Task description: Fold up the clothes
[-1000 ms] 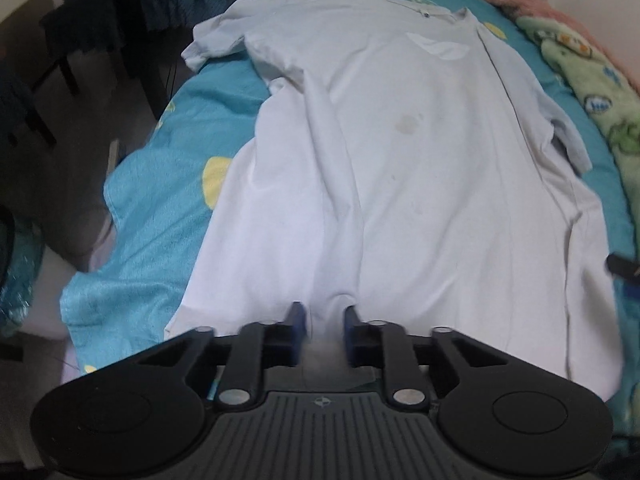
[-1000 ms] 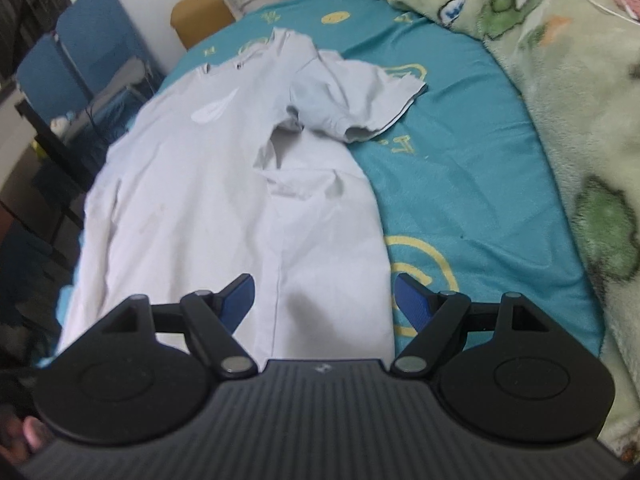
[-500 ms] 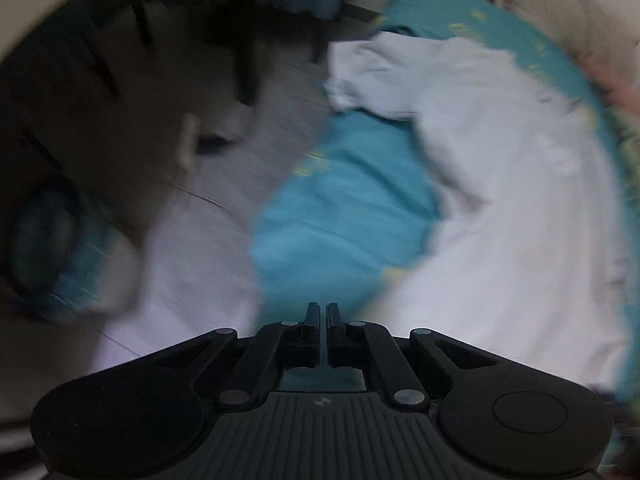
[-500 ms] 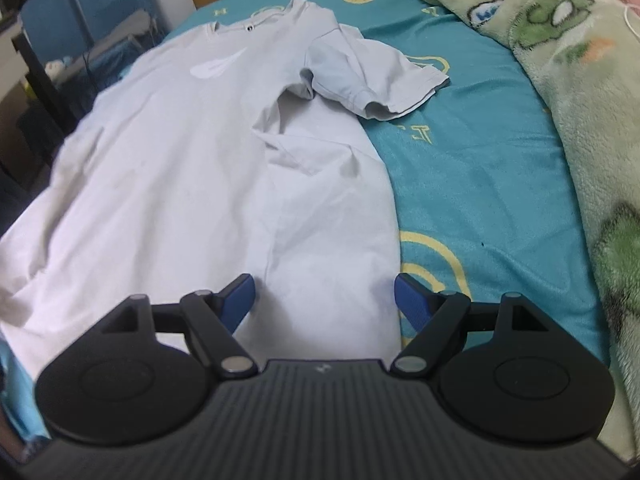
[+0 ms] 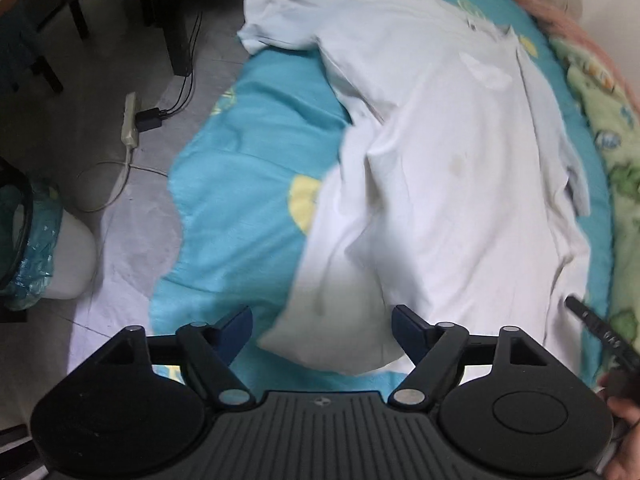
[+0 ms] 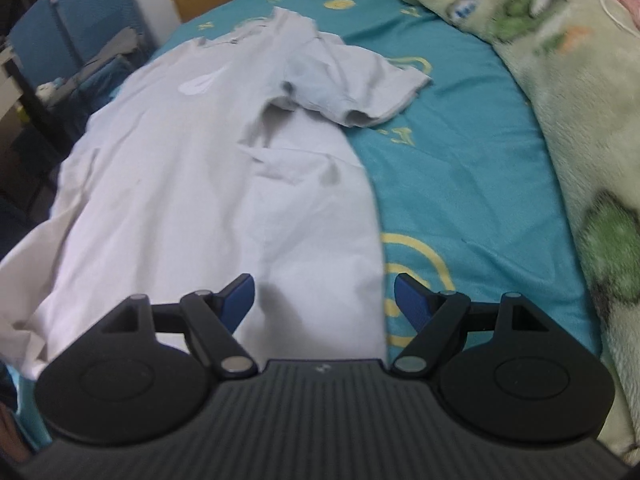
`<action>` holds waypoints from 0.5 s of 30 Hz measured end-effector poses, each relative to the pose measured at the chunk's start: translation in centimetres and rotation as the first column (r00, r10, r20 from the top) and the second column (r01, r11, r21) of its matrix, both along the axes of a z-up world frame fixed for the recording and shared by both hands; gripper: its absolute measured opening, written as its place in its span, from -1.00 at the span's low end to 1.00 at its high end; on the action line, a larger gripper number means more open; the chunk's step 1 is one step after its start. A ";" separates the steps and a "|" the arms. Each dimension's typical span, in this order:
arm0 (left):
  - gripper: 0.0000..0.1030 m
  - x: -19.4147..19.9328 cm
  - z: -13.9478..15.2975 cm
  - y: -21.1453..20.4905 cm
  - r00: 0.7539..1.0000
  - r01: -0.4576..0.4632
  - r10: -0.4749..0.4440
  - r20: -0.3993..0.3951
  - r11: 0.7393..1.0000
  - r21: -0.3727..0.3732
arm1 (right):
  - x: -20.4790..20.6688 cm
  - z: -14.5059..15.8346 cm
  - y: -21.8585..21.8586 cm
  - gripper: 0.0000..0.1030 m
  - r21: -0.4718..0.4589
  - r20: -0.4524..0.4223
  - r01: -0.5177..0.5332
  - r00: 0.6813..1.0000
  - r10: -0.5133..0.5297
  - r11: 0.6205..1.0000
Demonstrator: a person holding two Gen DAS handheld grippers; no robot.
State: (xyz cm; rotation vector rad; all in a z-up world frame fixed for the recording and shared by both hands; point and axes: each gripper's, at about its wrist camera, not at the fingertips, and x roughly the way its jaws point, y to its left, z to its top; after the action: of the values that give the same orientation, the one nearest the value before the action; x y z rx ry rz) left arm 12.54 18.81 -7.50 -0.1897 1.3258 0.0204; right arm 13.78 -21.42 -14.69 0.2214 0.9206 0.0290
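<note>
Nearby, power strip (image 5: 130,120), green blanket (image 6: 560,92), bin (image 5: 24,240)

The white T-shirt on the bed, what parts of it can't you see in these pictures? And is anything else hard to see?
- T-shirt, near hem: both wrist views, hidden behind each gripper's black body.
- T-shirt's left sleeve: missing in the right wrist view, past the shirt's far side.
- Neck label: left wrist view, too small and blurred to read.
- Green blanket: cut off by the picture's edge.
- Right gripper: left wrist view, only a dark tip shows at the edge.
</note>
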 end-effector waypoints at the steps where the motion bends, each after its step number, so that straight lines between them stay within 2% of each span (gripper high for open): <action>1: 0.53 0.0 -0.3 -0.7 1.000 -0.006 0.006 -0.001 1.000 0.021 | -0.1 0.1 0.4 0.52 -0.010 0.009 -0.021 1.000 0.021 1.000; 3: 0.50 0.0 -0.6 -2.1 1.000 -0.018 0.018 0.002 0.998 0.057 | -0.4 0.3 1.2 0.52 -0.040 0.020 -0.063 0.998 0.064 0.997; 6: 0.47 -0.9 0.0 -3.7 0.999 -0.027 0.024 0.047 0.997 0.069 | -0.8 0.1 2.0 0.52 -0.101 0.015 -0.097 0.995 0.099 0.990; 8: 0.47 -1.7 0.9 -4.5 0.995 -0.029 0.022 0.093 0.997 0.074 | -0.9 0.0 1.9 0.52 -0.109 0.003 -0.094 0.995 0.095 0.990; 10: 0.39 -2.9 1.9 -5.0 0.989 -0.025 0.016 0.145 0.998 0.061 | -0.7 0.0 1.5 0.52 -0.088 0.000 -0.079 0.997 0.079 0.993; 12: 0.36 -4.1 2.5 -5.9 0.983 0.010 -0.015 0.184 1.000 0.030 | -0.5 0.1 1.3 0.52 -0.075 0.006 -0.064 0.998 0.065 0.995; 15: 0.27 -4.6 1.3 -8.7 0.980 0.102 -0.104 0.173 0.995 0.021 | -0.5 0.1 1.3 0.52 -0.071 0.007 -0.065 0.998 0.066 0.995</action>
State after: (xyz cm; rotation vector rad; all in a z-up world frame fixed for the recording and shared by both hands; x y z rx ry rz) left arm 7.96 10.13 -6.21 -0.1097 1.1598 -0.0743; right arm 13.31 -20.11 -14.54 0.1246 0.9181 0.0580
